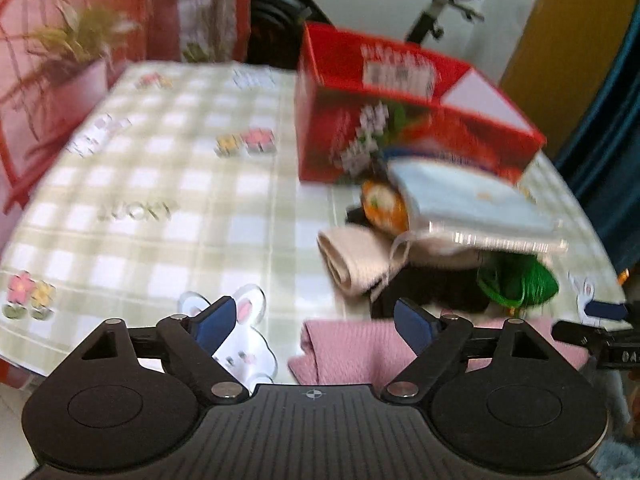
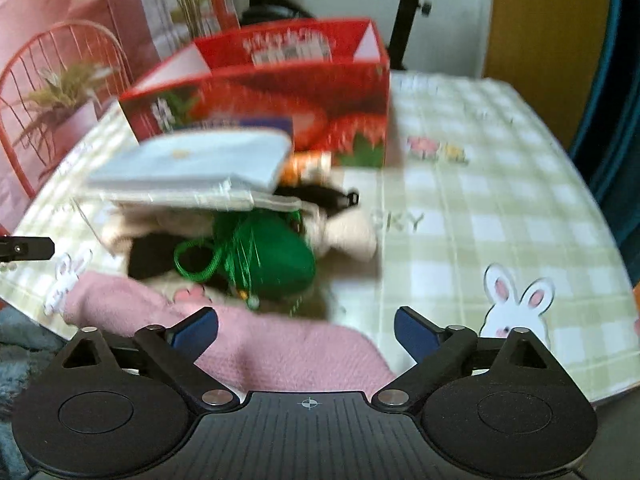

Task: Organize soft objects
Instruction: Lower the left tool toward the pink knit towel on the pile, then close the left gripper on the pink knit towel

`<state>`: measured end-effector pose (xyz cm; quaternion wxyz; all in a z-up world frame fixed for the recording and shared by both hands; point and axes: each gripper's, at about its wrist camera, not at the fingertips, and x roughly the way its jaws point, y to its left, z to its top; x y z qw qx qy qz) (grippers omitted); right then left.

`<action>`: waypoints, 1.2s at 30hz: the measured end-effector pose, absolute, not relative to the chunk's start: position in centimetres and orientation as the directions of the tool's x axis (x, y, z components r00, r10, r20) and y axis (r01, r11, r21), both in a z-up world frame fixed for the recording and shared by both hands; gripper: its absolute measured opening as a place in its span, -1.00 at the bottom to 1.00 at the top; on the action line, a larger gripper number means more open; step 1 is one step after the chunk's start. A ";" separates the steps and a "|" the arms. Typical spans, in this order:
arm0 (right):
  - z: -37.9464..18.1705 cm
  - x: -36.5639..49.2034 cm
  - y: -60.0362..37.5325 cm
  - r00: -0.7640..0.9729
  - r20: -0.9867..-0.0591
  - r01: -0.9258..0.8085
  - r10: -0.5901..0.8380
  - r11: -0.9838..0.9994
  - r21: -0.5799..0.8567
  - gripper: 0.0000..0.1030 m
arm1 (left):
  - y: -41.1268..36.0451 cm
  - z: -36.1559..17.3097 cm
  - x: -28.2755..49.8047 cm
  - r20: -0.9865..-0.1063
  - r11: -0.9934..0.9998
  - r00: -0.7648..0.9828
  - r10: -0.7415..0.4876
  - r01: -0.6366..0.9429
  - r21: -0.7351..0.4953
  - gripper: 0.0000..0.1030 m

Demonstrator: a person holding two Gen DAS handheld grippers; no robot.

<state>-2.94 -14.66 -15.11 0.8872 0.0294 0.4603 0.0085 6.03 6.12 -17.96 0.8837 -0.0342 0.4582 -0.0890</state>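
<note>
place: home living room | cues: checked tablecloth (image 1: 160, 184); exercise bike (image 1: 448, 4); potted plant (image 1: 80, 52)

a heap of soft things is seen on the checked cloth, at 6 o'clock of an open red box (image 2: 280, 92). a folded pink towel (image 2: 280, 348) lies nearest. a shiny green pouch (image 2: 276, 264) sits at its 12 o'clock, a rolled beige cloth (image 1: 348, 256) beside it. a flat pale-blue packet (image 2: 200, 160) rests tilted on top.

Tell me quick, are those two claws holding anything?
Left gripper: open, holding nothing.
Right gripper: open, holding nothing, above the pink towel.
</note>
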 end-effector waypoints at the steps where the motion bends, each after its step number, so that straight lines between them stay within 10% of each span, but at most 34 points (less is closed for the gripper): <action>1: -15.5 -2.8 -14.7 0.561 -0.826 0.016 0.043 0.998 0.063 0.74 | 6.0 -18.6 6.2 -0.813 0.980 0.548 -0.195 0.135 -0.144 0.68; 22: -19.3 -0.9 -13.5 0.436 -0.897 -0.020 0.065 0.998 0.063 0.68 | 4.4 -24.6 7.6 -0.867 0.956 0.411 -0.280 0.196 -0.216 0.63; 36: -19.1 -0.9 -12.8 0.445 -0.884 -0.099 0.146 0.989 0.113 0.29 | 3.7 -24.7 7.3 -0.857 0.942 0.408 -0.314 0.243 -0.230 0.36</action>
